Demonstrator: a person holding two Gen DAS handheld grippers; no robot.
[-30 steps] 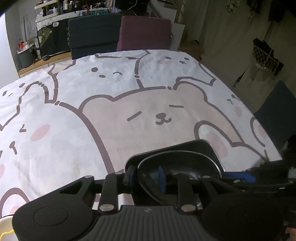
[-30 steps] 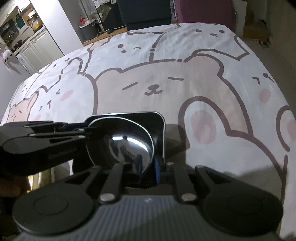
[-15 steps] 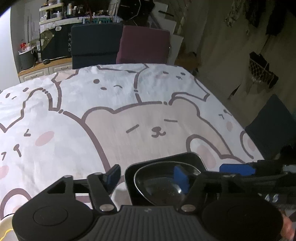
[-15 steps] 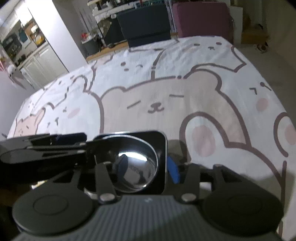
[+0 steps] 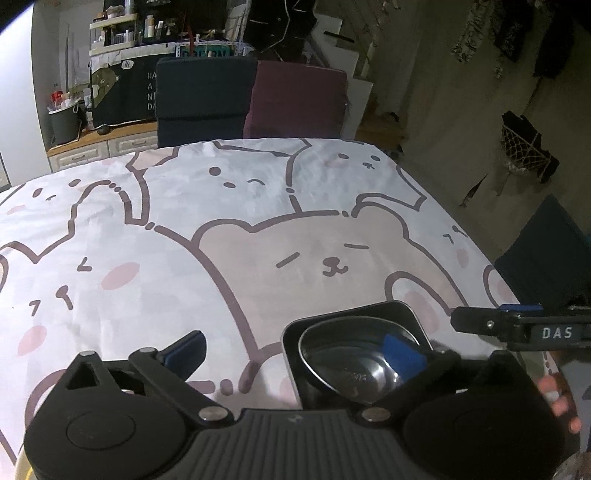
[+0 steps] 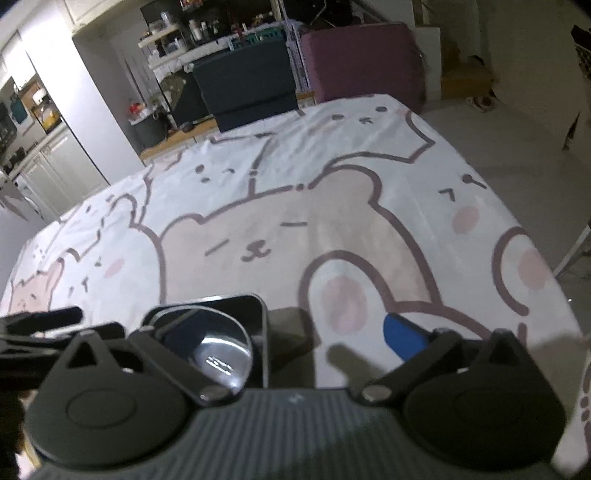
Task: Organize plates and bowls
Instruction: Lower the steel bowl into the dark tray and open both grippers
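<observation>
Your left gripper (image 5: 295,349) is opening, jaws wide, gripping nothing; its right pad hangs over the metal bowl (image 5: 360,363). Your right gripper (image 6: 280,332) is opening too, nothing clamped. The bowl sits in a square black plate (image 6: 260,332) on the bear-print tablecloth (image 5: 258,240), near edge.

Dim room, bear-print tablecloth (image 5: 258,229), navy chair (image 5: 203,96), maroon chair (image 5: 299,99), cluttered shelves (image 5: 122,33)
</observation>
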